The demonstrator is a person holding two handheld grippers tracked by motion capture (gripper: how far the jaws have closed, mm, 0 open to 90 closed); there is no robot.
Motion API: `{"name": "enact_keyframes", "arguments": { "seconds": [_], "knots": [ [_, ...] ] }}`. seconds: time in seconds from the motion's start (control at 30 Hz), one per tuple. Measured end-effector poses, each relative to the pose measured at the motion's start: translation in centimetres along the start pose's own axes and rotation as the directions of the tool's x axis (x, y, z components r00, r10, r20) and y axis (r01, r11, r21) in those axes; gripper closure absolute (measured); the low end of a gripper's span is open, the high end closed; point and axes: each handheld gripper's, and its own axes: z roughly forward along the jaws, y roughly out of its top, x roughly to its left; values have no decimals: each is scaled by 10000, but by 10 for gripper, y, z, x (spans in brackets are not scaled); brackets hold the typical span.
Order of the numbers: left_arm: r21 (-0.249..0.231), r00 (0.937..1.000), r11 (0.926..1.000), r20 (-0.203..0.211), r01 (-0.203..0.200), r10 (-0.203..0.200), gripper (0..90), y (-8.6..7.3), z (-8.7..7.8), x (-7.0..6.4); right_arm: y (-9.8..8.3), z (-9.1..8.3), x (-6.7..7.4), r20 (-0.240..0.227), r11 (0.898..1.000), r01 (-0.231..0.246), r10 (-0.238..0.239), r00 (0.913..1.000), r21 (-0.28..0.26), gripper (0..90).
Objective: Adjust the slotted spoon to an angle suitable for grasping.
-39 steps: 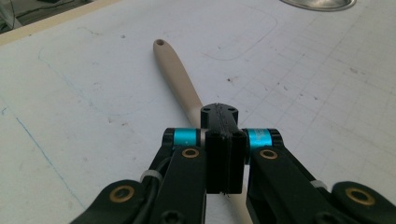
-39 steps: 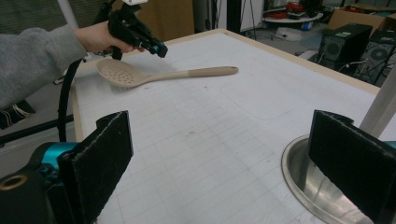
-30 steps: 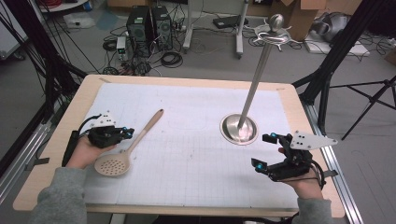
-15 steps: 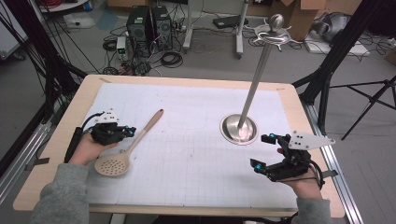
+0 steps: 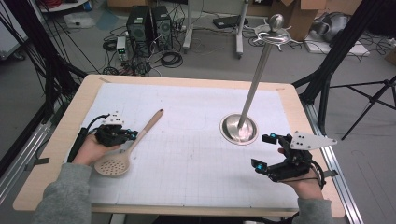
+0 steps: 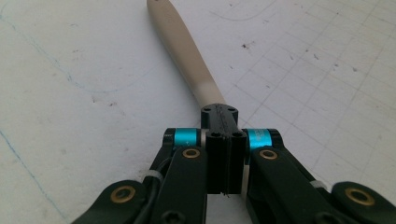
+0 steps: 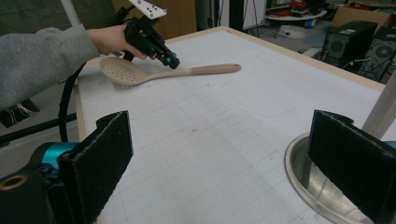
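Slotted spoon (image 5: 128, 147) handle clamped in left tongs (image 5: 132, 135) (right tongs (image 5: 265, 151) agape, well apart)

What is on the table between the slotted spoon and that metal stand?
Nothing: in the high view only bare white gridded mat separates the slotted spoon from the metal stand.

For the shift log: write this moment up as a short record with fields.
work in hand: picking up a beige slotted spoon
left gripper: shut on the spoon's handle, low over the mat
right gripper: jaws wide open, nothing between them
metal stand: upright on its round base, next to the right gripper, untouched
surface: white gridded mat on a wooden table
spoon bowl: perforated, on the mat by the left hand
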Motion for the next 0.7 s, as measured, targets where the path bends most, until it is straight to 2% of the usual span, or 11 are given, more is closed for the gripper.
{"name": "enact_keyframes", "arguments": {
  "seconds": [0.07,0.2,0.33,0.7],
  "knots": [
    [126,9999,9998,3,-146,146,897,-1,2,0,0,0,1,-31,10000,-28,28,10000,8,60],
    [82,9999,10000,112,36,-37,897,-1,3,1,0,1,0,-28,10000,-24,25,10000,55,60],
    [59,9999,10000,160,-37,36,897,-2,5,1,-1,1,0,-43,9999,-87,87,10000,115,60],
    [-192,9964,9982,626,-565,576,896,-1,8,-4,-2,-1,0,-5,9999,-97,98,10000,80,60]
  ]
}}
